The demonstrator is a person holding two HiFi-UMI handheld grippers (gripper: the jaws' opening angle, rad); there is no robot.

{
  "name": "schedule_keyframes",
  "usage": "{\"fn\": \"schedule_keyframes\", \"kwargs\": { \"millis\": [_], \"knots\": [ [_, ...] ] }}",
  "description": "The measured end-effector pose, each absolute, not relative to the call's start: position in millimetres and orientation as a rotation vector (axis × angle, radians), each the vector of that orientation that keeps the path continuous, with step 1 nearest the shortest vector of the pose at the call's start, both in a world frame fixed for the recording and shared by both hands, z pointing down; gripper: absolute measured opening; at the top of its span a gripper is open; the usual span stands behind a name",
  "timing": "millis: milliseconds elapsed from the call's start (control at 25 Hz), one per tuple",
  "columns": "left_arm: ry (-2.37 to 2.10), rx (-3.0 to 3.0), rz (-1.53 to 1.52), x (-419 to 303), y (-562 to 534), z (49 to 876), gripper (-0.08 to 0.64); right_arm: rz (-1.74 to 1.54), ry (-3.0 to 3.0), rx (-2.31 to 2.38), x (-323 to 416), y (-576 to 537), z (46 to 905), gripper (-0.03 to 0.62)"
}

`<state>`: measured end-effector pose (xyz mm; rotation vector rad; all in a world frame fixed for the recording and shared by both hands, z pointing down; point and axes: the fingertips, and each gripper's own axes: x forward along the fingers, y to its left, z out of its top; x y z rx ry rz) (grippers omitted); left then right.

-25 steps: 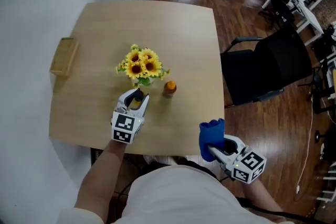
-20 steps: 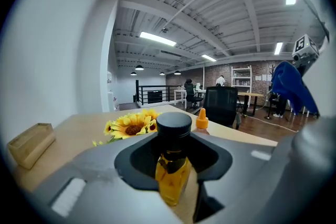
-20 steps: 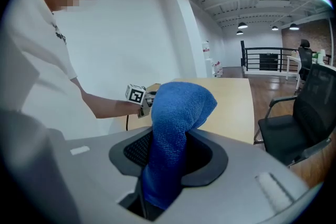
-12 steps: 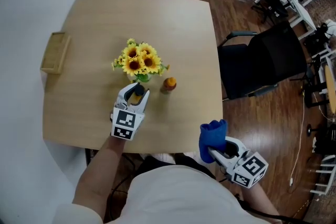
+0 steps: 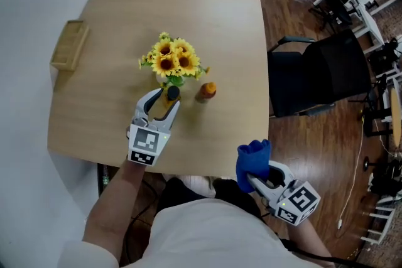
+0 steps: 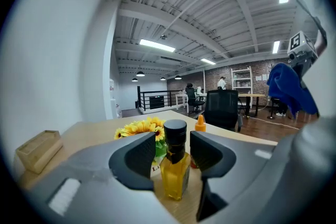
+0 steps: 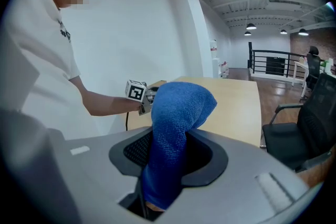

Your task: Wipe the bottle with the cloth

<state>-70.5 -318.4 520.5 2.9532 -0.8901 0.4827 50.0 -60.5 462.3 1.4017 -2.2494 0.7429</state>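
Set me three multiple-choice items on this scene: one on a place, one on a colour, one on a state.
1. Where does the black-capped bottle stand?
A. Between the jaws of the left gripper
B. On the chair
C. In the wooden box

2. What colour is the cloth?
A. Red
B. Blue
C. White

3. What state is the right gripper in?
A. Open and empty
B. Shut on the cloth
C. Shut on the black-capped bottle

Answers:
1 A: the left gripper view shows it upright on the table between the parted jaws.
2 B: the cloth is blue in every view.
3 B: the right gripper view shows the jaws closed on the cloth.
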Motion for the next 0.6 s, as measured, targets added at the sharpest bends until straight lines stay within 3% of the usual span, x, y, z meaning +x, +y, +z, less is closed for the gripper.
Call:
{"fn": "schedule_keyframes", "kwargs": {
  "millis": [280, 600],
  "knots": [
    [-1.157, 2.861, 0.479, -103.2, -237.4, 485.1, 0.215, 0.596, -2.438, 1.186, 71.0, -39.2, 456.2, 0.153],
    [-1.509, 2.601, 0.435, -70.7, -45.8, 452.9, 0.194, 0.479, -2.635, 0.801, 140.6, 38.2, 460.8, 0.153]
  ]
}}
